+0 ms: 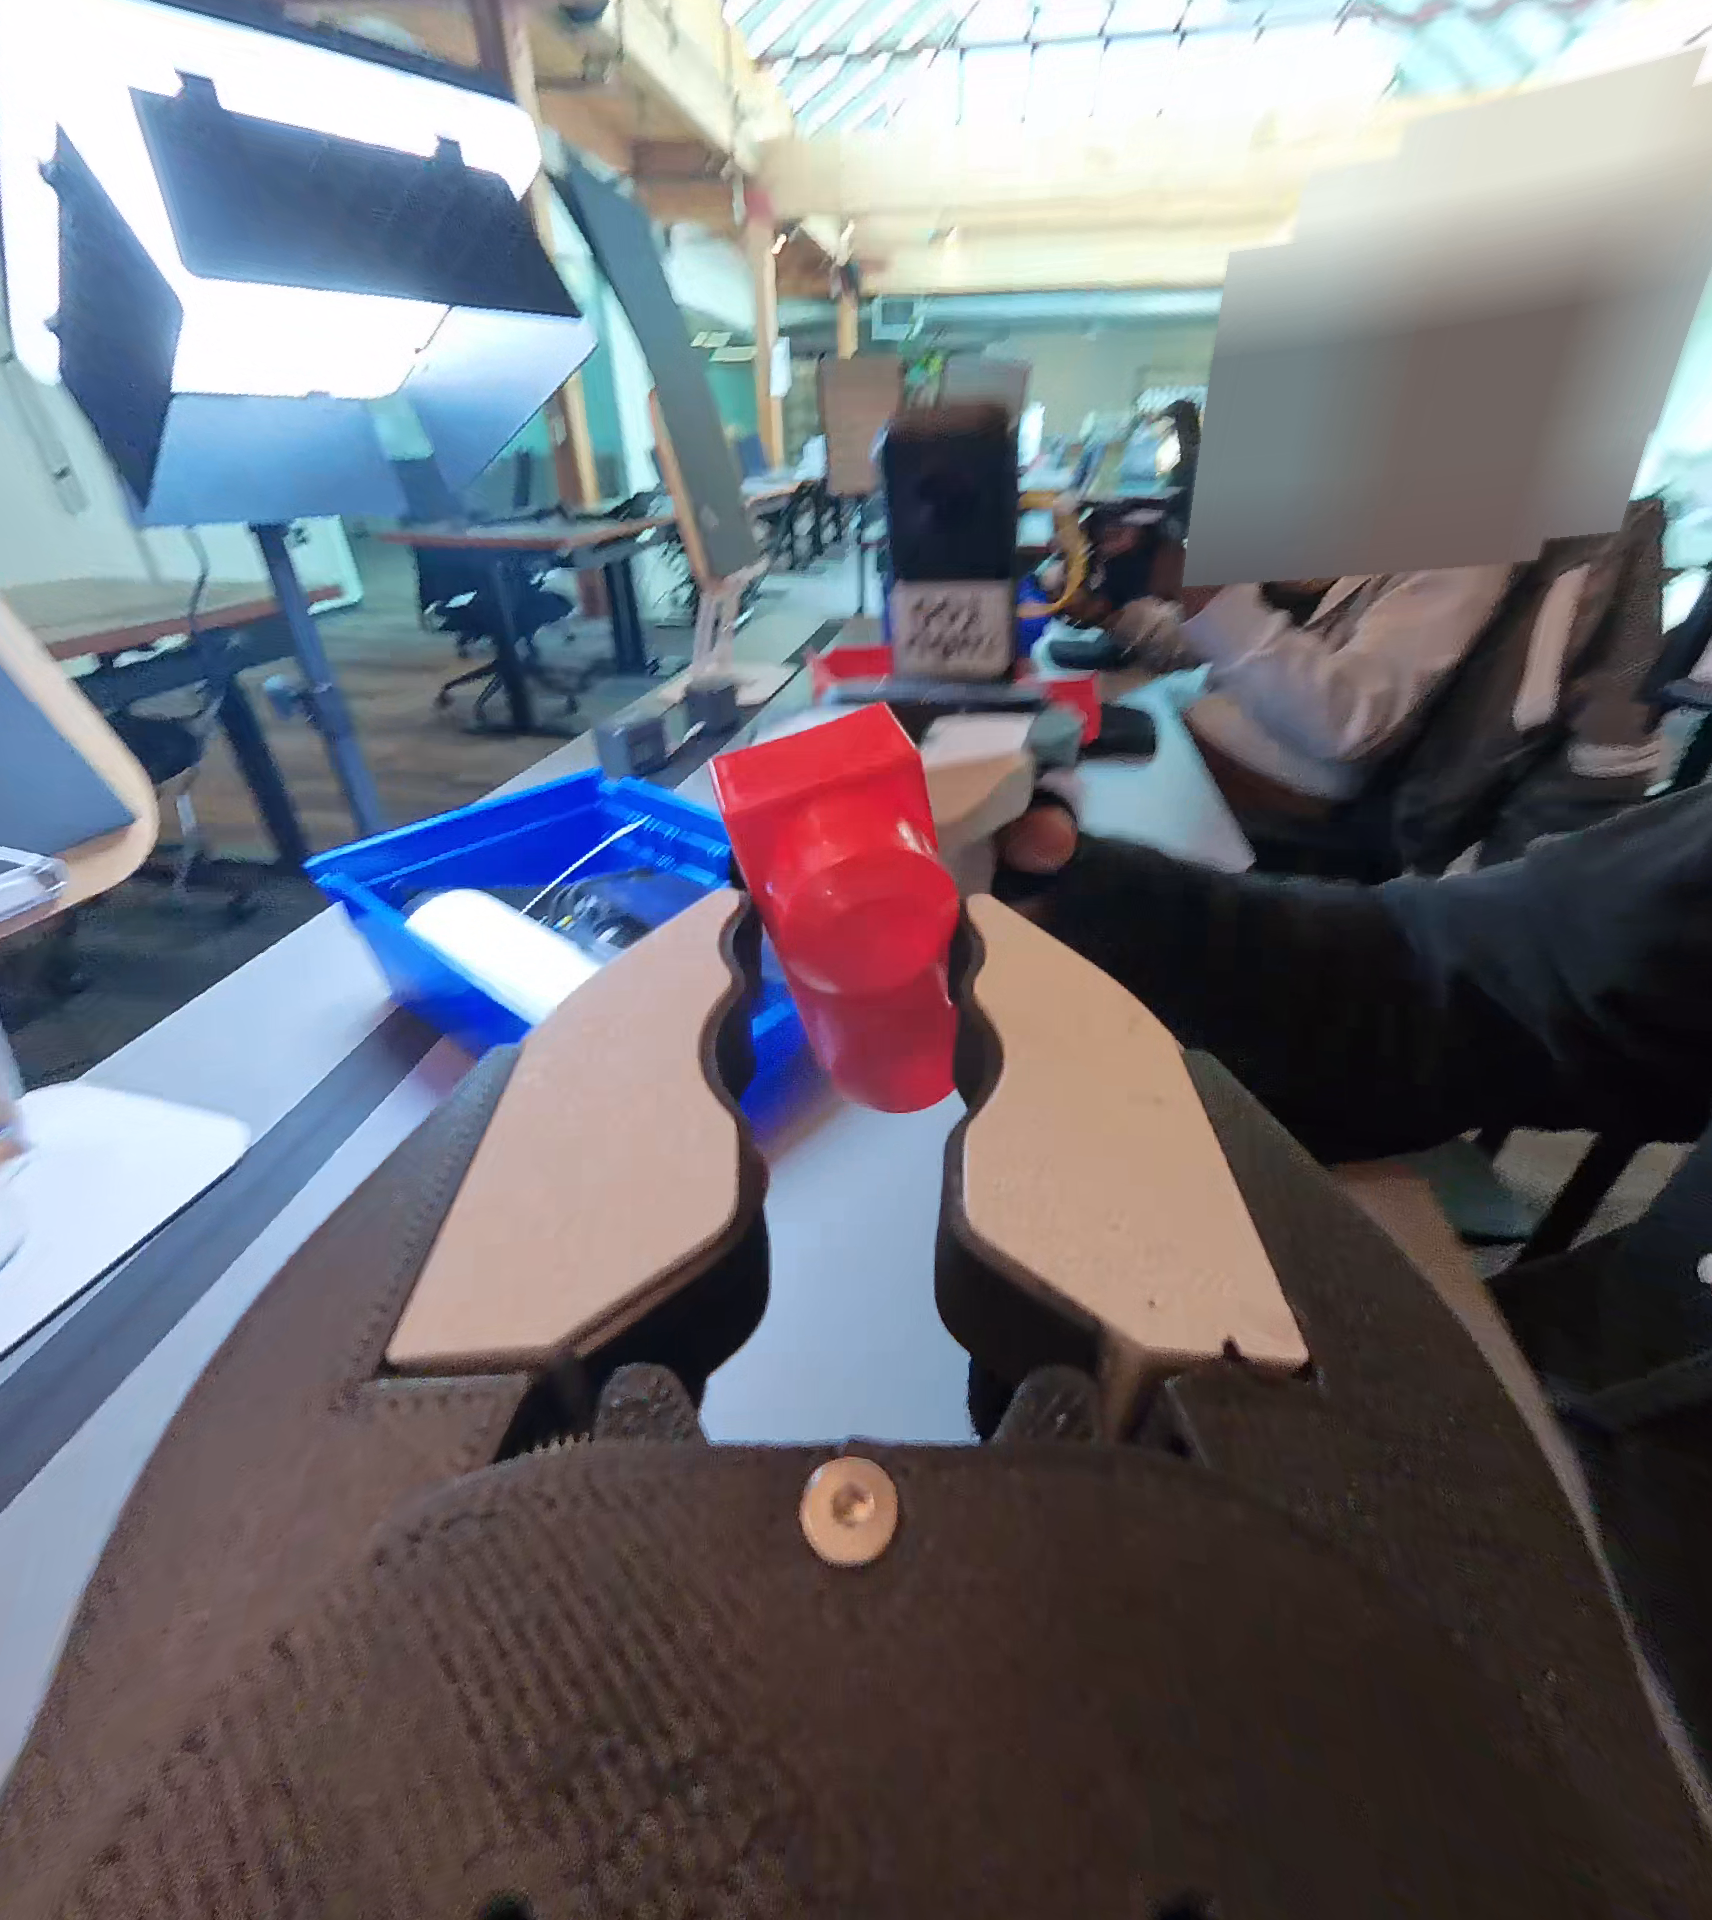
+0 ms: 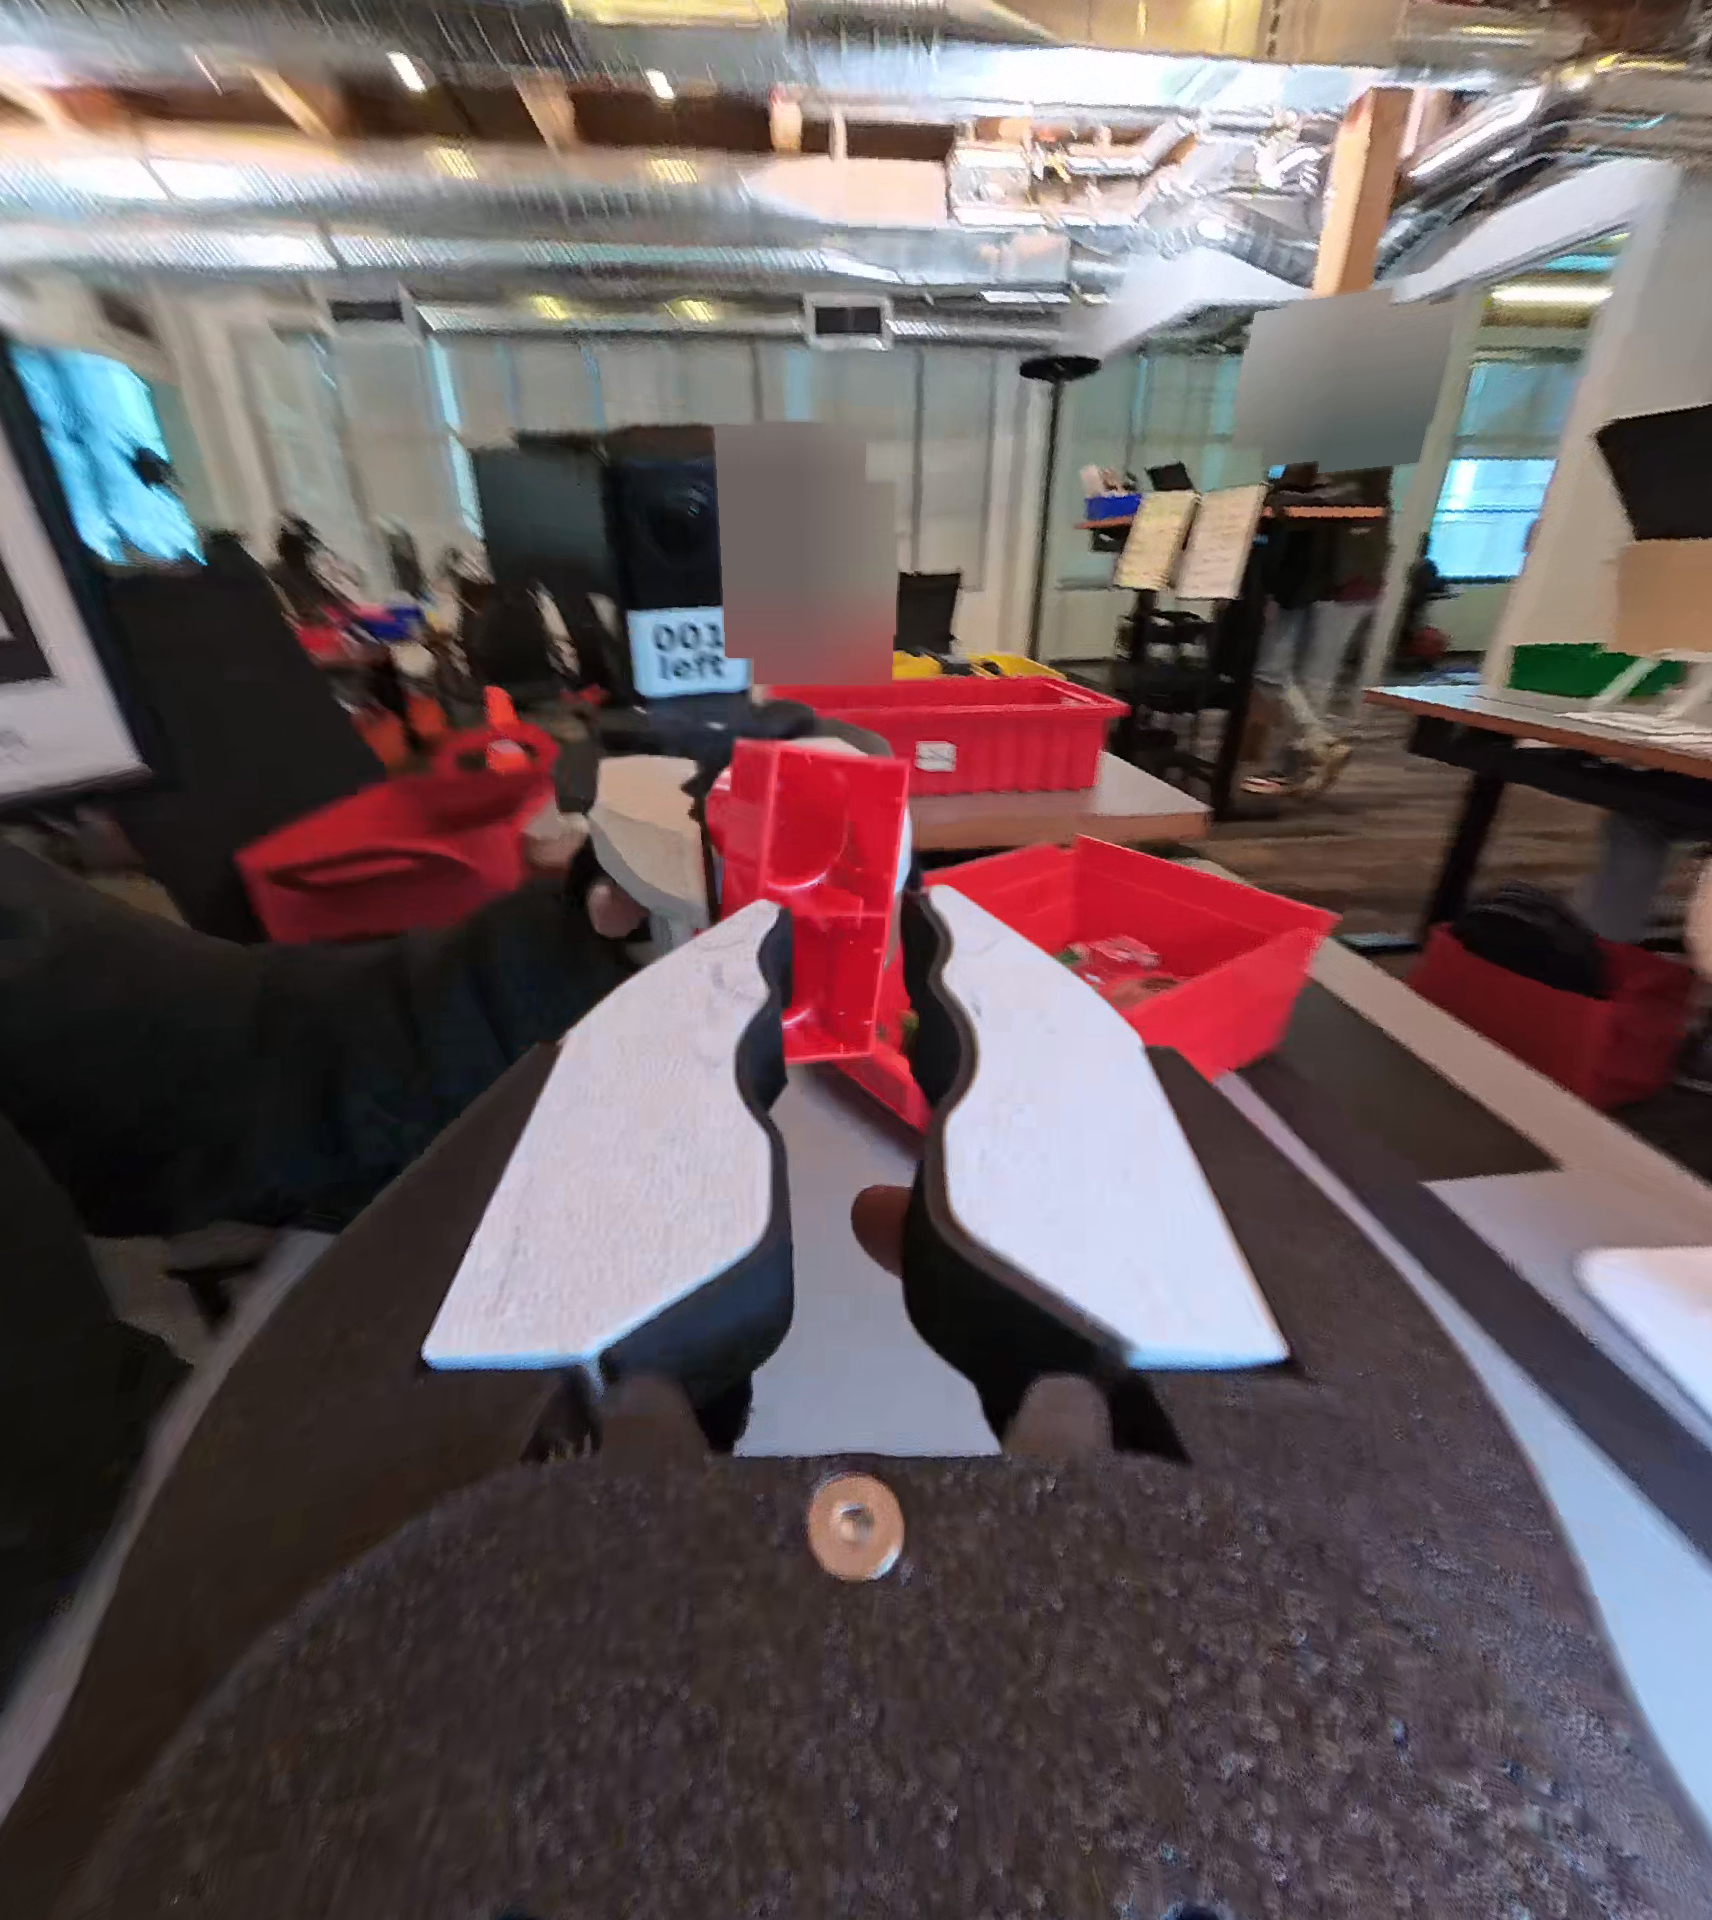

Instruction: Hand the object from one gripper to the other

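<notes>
A red toy brick (image 1: 836, 831) with round studs hangs in the air between both grippers. My left gripper (image 1: 857, 904) is closed on its studded end, both pads against it. The right gripper (image 1: 987, 774) shows behind it, at the brick's far end, held by a hand in a black sleeve. In the right wrist view the brick's hollow underside (image 2: 831, 831) faces me, and my right gripper (image 2: 847, 909) is closed on it. The left gripper (image 2: 649, 831) straddles the brick's far end there.
A blue bin (image 1: 478, 862) holding a white roll (image 1: 499, 951) sits on the grey table (image 1: 239, 1039) to the left. An open red bin (image 2: 1184, 935) sits to the right. Other red bins, desks and people stand behind. A studio light (image 1: 312, 312) is upper left. Left and right tips are no more than a few centimetres apart.
</notes>
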Motion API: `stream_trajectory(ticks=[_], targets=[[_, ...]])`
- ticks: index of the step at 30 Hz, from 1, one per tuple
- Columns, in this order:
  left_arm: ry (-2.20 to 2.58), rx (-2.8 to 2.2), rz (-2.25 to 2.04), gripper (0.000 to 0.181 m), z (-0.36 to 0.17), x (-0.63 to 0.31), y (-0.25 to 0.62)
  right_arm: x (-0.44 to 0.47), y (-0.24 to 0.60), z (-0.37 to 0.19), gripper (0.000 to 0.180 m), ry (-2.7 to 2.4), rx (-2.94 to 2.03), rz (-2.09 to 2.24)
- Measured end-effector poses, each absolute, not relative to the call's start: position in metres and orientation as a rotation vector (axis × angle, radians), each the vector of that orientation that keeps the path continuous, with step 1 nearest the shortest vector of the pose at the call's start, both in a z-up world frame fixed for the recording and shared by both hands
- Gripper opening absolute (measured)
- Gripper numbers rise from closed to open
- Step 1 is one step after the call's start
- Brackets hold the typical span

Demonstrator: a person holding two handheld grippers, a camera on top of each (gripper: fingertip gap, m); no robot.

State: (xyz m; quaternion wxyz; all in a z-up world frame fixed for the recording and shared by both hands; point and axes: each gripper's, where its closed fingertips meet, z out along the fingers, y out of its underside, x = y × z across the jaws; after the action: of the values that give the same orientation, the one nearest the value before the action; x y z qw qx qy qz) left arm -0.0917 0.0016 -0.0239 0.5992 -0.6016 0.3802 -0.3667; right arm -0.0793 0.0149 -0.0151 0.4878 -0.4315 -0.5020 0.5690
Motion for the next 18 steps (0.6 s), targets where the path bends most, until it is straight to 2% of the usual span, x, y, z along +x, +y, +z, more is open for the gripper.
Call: stream_trajectory(ticks=[4,9,12,16,18], targets=[[0.963,-1.549,-0.694,0.035,-0.051,-0.092,0.010,-0.071,0.022,-0.020,0.023,-1.325,-1.068,1.117],[1.096,-1.617,-0.619,0.035,-0.074,-0.080,0.005,-0.086,0.003,-0.049,0.042,-1.522,-1.109,1.035],[1.177,-1.606,-0.621,0.035,-0.078,-0.079,-0.005,-0.082,0.000,-0.053,0.038,-1.561,-1.107,1.083],[1.260,-1.604,-0.637,0.035,-0.083,-0.074,-0.016,-0.081,-0.008,-0.060,0.048,-1.615,-1.103,1.150],[1.295,-1.612,-0.640,0.035,-0.088,-0.071,-0.019,-0.082,-0.017,-0.067,0.041,-1.669,-1.089,1.192]])
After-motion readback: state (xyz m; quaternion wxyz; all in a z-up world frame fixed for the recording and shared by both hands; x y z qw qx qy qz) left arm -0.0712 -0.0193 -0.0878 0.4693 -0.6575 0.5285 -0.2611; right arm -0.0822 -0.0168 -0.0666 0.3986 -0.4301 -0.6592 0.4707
